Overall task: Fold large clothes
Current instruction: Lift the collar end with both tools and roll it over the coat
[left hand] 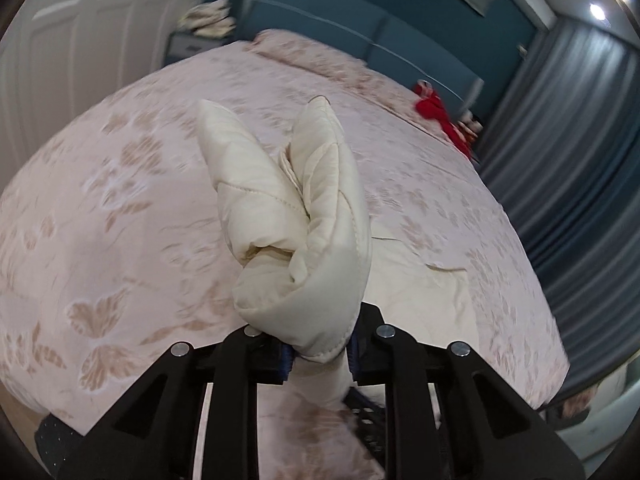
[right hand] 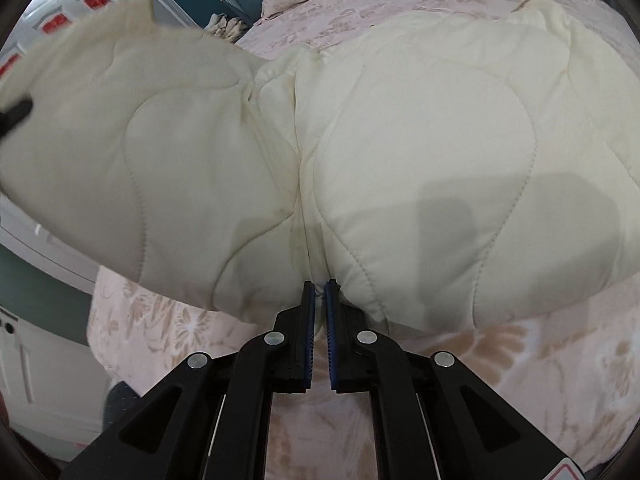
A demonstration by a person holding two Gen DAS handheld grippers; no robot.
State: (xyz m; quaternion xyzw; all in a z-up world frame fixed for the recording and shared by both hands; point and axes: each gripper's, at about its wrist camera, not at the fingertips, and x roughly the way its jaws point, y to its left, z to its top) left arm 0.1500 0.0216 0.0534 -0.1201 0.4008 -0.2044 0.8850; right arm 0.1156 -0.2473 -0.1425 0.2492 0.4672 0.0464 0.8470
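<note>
Fold was barely begun: cream coat (right hand: pixel 400 160) lay spread on bed (left hand: pixel 120 200). Left gripper (left hand: pixel 320 356) pinched a bunched part, lifted; right gripper (right hand: pixel 319 300) pinched near hem. Most folds left.

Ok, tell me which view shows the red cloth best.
The left wrist view. The red cloth lies at the far edge of the bed, near the curtain, small and blurred. The right wrist view shows at most a red sliver at its top edge.
</note>
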